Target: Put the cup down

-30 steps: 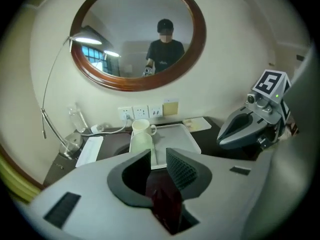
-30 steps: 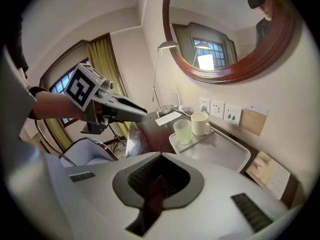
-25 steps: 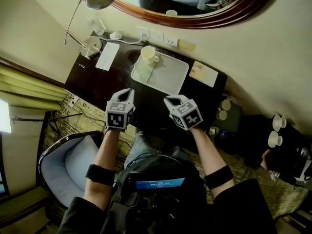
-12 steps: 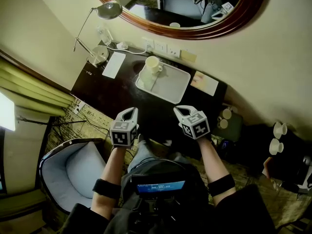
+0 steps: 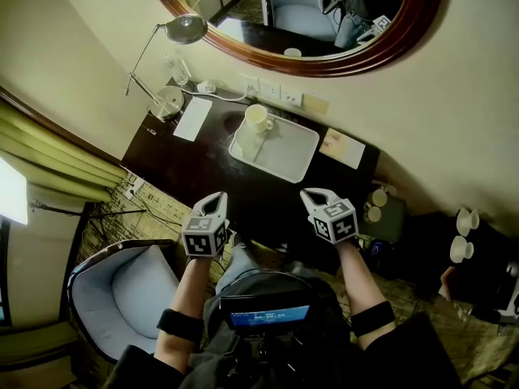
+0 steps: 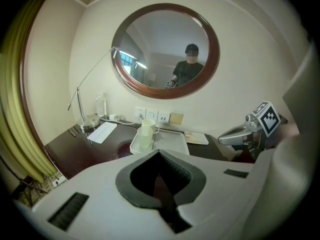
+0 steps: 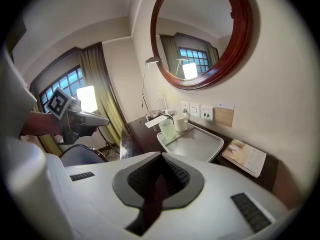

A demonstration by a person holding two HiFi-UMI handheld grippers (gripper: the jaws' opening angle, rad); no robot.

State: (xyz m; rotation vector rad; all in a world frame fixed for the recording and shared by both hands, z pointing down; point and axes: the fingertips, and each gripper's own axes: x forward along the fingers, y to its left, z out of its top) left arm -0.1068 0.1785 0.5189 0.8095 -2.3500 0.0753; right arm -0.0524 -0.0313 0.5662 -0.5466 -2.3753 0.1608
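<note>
- A yellow-green curtain hangs at the far left. Below it stands a grey-cushioned chair, beside the person's left arm.
- A desk lamp stands on the far left corner of the dark desk, with a clear bottle near its round base. A white sheet lies flat just beside that base.
- The left gripper is held over the desk's near edge and points toward the wall. Its fingers are clenched together with nothing between them.
- A white tray lies on the desk near the wall, below the wall sockets and the round wood-framed mirror.
- The cup, white with a handle, stands upright in the tray's far left corner. A pale green glass stands upright just beside it, on the near side. Both grippers are well apart from the two.
- The right gripper is held alongside the left one, also over the near edge of the desk. Its fingers are clenched shut and empty.
- A booklet lies flat on the desk, just right of the tray.
- At the far right, two small white cups sit on a dark surface, off the desk.
</note>
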